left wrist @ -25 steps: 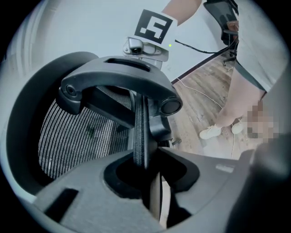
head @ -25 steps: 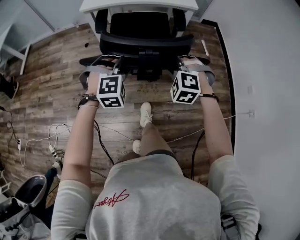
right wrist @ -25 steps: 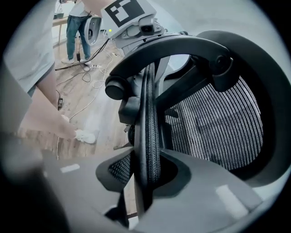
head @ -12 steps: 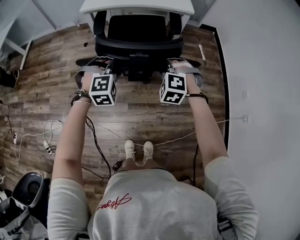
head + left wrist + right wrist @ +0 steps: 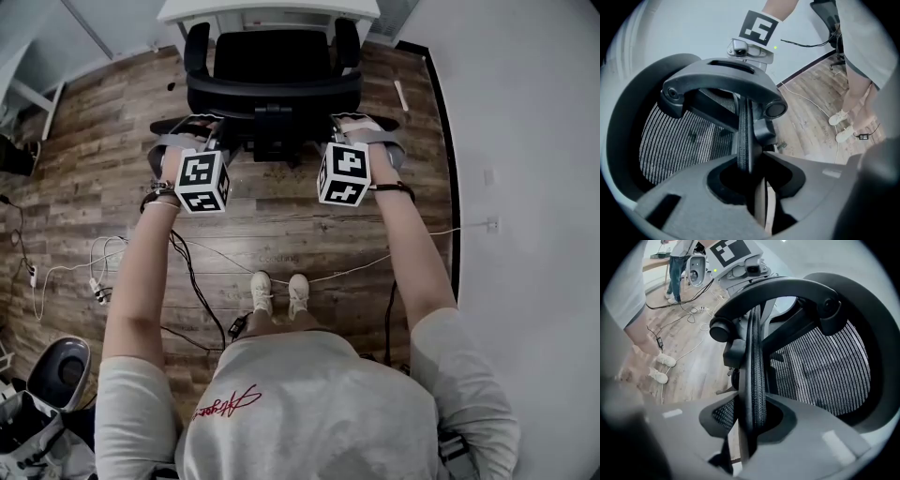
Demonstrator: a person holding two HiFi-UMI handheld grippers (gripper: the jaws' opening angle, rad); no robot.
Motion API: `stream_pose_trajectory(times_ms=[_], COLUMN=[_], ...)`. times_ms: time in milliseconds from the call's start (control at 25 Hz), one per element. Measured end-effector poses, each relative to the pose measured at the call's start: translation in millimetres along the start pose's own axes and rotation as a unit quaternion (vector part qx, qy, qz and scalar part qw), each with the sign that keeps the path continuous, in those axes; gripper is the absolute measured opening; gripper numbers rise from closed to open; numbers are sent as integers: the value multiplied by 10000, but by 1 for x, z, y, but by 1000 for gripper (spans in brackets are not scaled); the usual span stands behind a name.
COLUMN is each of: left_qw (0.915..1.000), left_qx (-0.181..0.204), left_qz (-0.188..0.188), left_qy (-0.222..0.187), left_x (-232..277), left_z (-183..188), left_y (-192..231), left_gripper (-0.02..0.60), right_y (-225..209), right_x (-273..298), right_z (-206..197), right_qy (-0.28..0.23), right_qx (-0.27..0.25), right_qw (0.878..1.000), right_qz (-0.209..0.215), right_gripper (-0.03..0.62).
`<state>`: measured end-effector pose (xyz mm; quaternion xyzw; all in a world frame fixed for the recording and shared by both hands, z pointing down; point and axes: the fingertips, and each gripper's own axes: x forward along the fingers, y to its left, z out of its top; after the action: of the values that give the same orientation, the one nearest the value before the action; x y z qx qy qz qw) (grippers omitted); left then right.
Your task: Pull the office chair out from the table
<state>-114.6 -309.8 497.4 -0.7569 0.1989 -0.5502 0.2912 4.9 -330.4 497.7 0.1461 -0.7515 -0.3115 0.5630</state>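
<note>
A black mesh office chair (image 5: 274, 56) stands with its seat facing a white table (image 5: 187, 11) at the top of the head view. Both grippers clamp the backrest rim (image 5: 274, 92) from behind. My left gripper (image 5: 192, 129) holds the rim's left side, and the left gripper view shows the jaws pressed on the thin black edge (image 5: 743, 136). On the rim's right side my right gripper (image 5: 361, 127) is shut on the mesh-covered edge (image 5: 754, 366). The person's feet (image 5: 278, 292) stand together behind the chair.
A white wall (image 5: 525, 141) runs close along the right. Cables (image 5: 202, 281) and a power strip (image 5: 98, 292) lie on the wood floor behind the chair at the left. A grey bin (image 5: 58, 370) sits at the bottom left. Another person (image 5: 679, 258) stands far off.
The person's forward foot has stepped back beside the other. Both grippers have drawn back a little with the backrest, and slightly more of the chair shows clear of the table.
</note>
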Motion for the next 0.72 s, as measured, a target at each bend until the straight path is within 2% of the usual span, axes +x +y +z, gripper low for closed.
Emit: stream_pose_trajectory(times_ms=[240, 720], left_qw=[9999, 9998], left_qx=[91, 122], left_qz=[75, 129], left_qy=[19, 25], left_x=[-18, -40], left_z=[26, 48], left_y=[-46, -77], left_gripper=[103, 104], right_y=[51, 85], right_x=[-26, -56], right_z=[-4, -3], right_qy=[-5, 0], right_qx=[25, 35], right_qw=[9999, 9999], right_qz=[-128, -143], right_gripper=[94, 94])
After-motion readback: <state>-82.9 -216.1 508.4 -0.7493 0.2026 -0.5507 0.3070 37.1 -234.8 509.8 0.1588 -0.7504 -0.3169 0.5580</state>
